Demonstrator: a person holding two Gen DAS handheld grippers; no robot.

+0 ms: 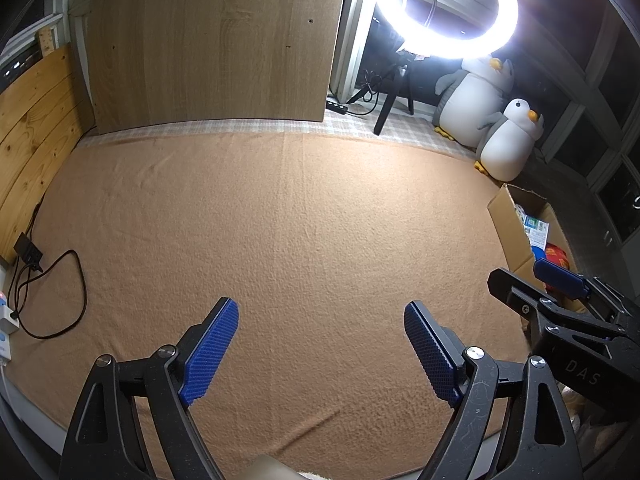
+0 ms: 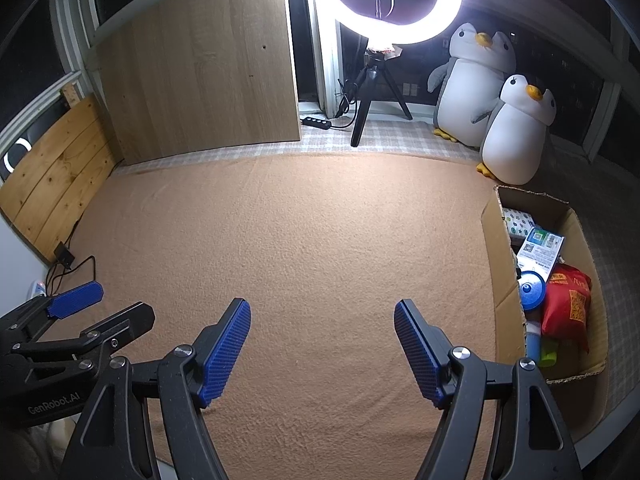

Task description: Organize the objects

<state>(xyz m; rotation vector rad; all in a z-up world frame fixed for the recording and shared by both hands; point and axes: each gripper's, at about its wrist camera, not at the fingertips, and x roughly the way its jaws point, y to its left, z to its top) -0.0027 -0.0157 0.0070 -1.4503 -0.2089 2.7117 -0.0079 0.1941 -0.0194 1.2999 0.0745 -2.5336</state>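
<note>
My left gripper (image 1: 320, 316) hangs open over the bare orange blanket (image 1: 280, 220), with nothing between its blue pads. My right gripper (image 2: 322, 318) is open too and holds nothing; it also shows at the right edge of the left wrist view (image 1: 528, 276). The left gripper (image 2: 96, 300) appears at the lower left of the right wrist view. A cardboard box (image 2: 496, 256) lies at the right of the blanket. Inside it are a red packet (image 2: 568, 304), a blue round lid (image 2: 530, 286), a white printed carton (image 2: 540, 248) and a patterned pack (image 2: 518, 220).
A ring light (image 2: 394, 28) on a black tripod (image 2: 364, 112) stands at the back. Two plush penguins (image 2: 516, 132) sit at the back right. A wooden panel (image 2: 200, 72) leans at the back left, a pine board (image 2: 56, 176) at the left. Power strip and cables (image 1: 48, 280) lie at the left.
</note>
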